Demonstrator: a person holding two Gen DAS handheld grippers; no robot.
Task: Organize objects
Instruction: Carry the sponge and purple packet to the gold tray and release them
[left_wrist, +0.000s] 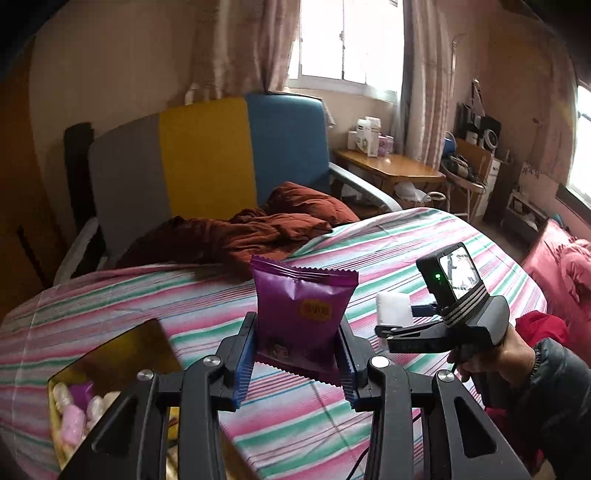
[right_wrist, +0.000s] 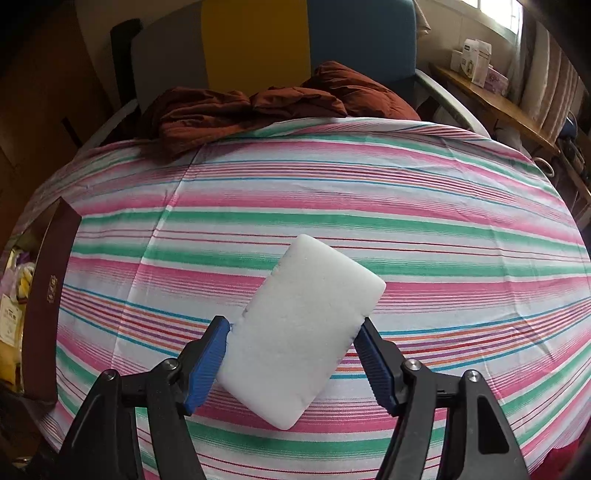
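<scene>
Above the striped bedspread (right_wrist: 332, 177), a purple snack packet (left_wrist: 301, 317) is clamped upright between the pads of the left hand-held gripper (left_wrist: 295, 354). A white foam block (right_wrist: 301, 328) is pinched, tilted, in the right hand-held gripper (right_wrist: 291, 358). An open box (left_wrist: 110, 354) of wrapped items is seen at the bed's left edge.

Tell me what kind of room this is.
Most likely a lived-in bedroom: a striped sheet covers the work surface, curtained windows stand behind, and a wooden side table holds small boxes.
</scene>
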